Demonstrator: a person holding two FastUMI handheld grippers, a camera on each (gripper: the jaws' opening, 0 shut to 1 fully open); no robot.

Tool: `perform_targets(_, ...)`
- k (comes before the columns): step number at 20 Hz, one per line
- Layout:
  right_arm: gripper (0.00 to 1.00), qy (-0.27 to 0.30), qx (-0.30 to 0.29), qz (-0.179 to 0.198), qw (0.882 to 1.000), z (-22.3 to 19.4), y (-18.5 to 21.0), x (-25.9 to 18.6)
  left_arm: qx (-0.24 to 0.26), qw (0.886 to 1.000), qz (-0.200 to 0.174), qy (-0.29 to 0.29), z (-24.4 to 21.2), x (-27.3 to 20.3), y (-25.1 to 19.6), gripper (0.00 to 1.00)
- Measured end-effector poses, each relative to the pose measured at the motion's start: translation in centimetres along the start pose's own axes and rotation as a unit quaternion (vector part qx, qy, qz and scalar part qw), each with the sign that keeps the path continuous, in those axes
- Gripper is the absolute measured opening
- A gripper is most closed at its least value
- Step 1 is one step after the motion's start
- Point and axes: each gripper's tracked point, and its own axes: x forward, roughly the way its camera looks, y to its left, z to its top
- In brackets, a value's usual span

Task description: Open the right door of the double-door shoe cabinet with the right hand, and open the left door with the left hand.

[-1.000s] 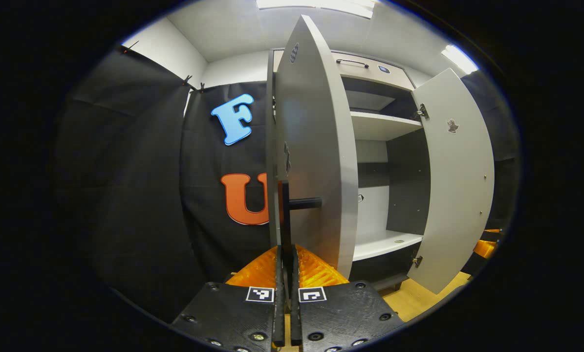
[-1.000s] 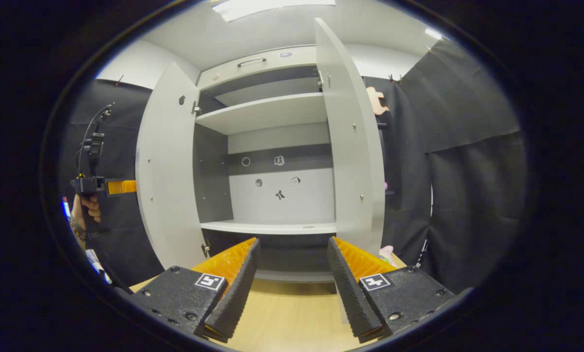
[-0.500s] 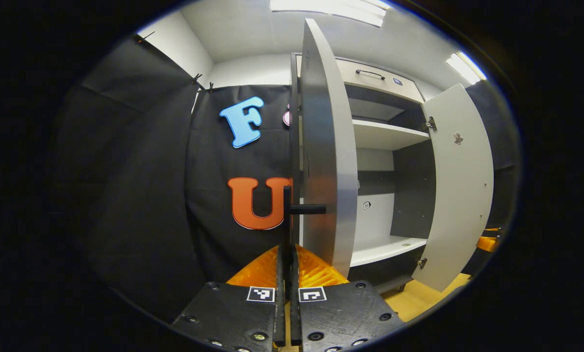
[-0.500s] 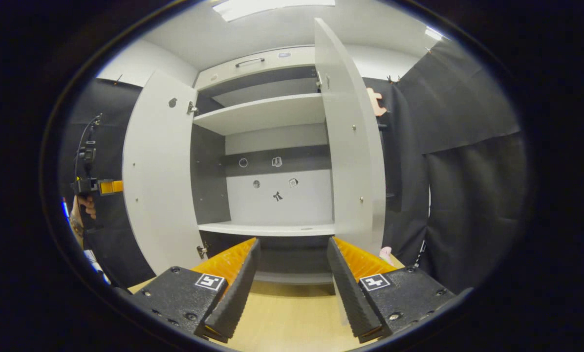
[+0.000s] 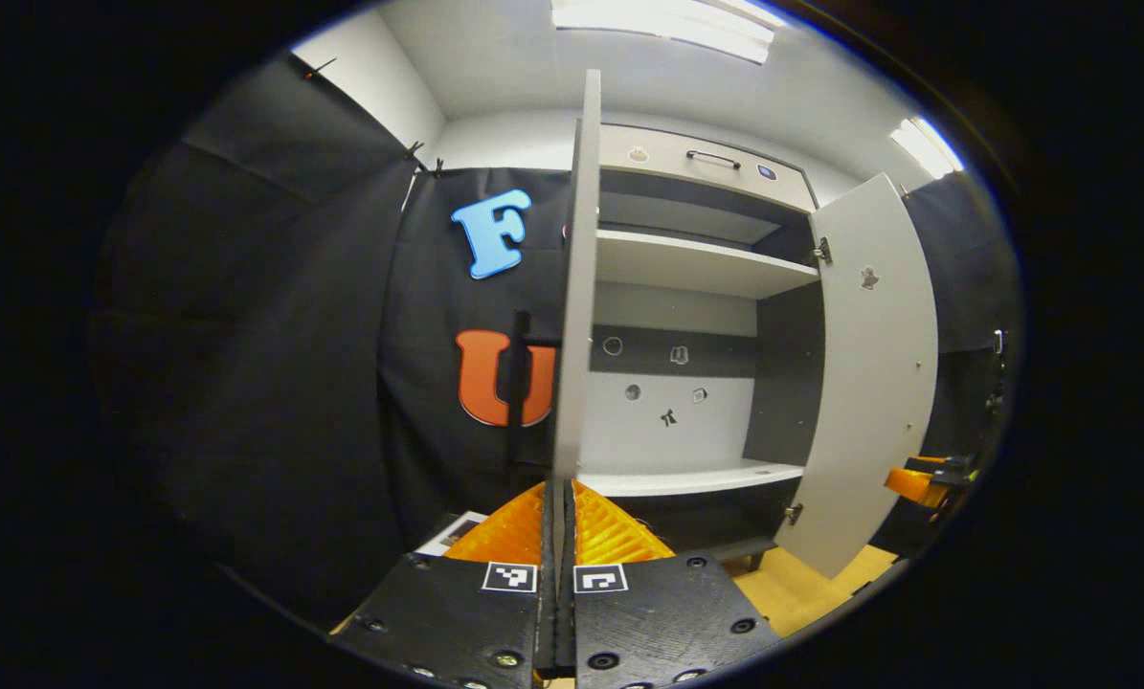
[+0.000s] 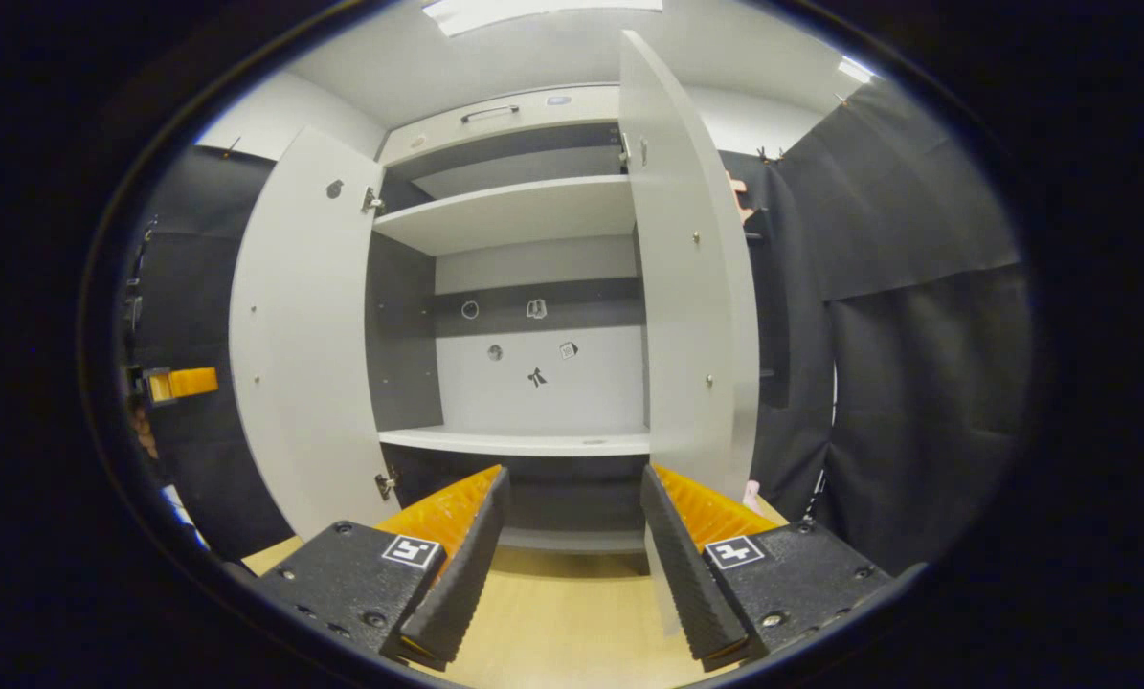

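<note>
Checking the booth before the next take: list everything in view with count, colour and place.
shoe cabinet: one, grey-white, ahead
left door: one, grey, swung open
right door: one, grey, swung open
door handle: one, dark, on the left door's outer face
shelves: two, white, inside the cabinet
stickers: five, small, on the back panel
floor: light wood, below
left claw: one, shut, at the left door's edge
right claw: one, open, facing the cabinet, holding nothing

The grey shoe cabinet (image 6: 533,206) stands with left door (image 6: 294,325) and right door (image 6: 696,287) both swung wide open.
</note>
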Motion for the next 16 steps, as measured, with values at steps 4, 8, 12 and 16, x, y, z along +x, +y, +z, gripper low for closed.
perform_targets(4,0.87,-0.011,0.024,-0.001,1.0,0.3,0.7,0.2,0.027,1.0,-0.013,0.008,-3.0,2.9,-5.9,0.0)
perform_targets(8,0.92,-0.076,0.074,-0.002,0.994,2.7,0.7,-0.8,0.016,0.999,-0.031,0.005,-4.3,5.0,-9.3,0.08)
perform_targets(12,0.9,-0.085,0.059,0.006,0.995,3.0,0.8,-1.3,0.006,1.0,-0.018,0.006,-4.8,5.7,-9.3,0.54)
perform_targets(16,1.0,-0.107,0.016,-0.005,0.994,3.8,1.0,-1.8,-0.003,1.0,-0.018,-0.02,-3.7,5.5,-9.9,0.78)
